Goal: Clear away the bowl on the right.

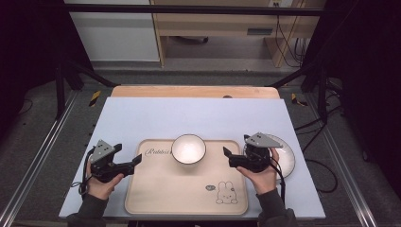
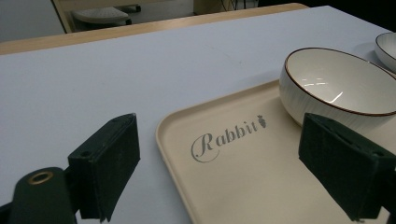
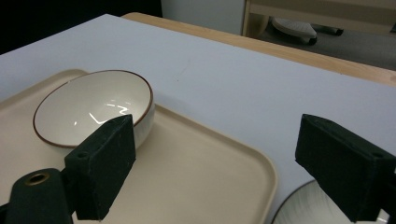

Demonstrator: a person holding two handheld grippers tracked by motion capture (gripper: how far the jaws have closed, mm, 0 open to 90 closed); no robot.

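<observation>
One "Rabbit"-lettered tray (image 2: pixel 243 186)

Bowl (image 2: pixel 345 88): glossy white glaze, faintly ribbed outside, thin brown rim. Tray (image 1: pixel 184 189): smooth matt beige, plastic-looking, printed lettering. Table cover (image 1: pixel 198 118): matt pale, smooth; bare wood strip at far edge. Plate (image 1: pixel 286 158), right: glossy white. Jaw pads: matt black.

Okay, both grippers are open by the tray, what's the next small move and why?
Probably bring the right gripper forward and left toward the bowl. Its jaws stand open and hold nothing, and the bowl sits at the tray's far edge. The plate beneath that hand lies off the tray, so it is another possible target.
</observation>
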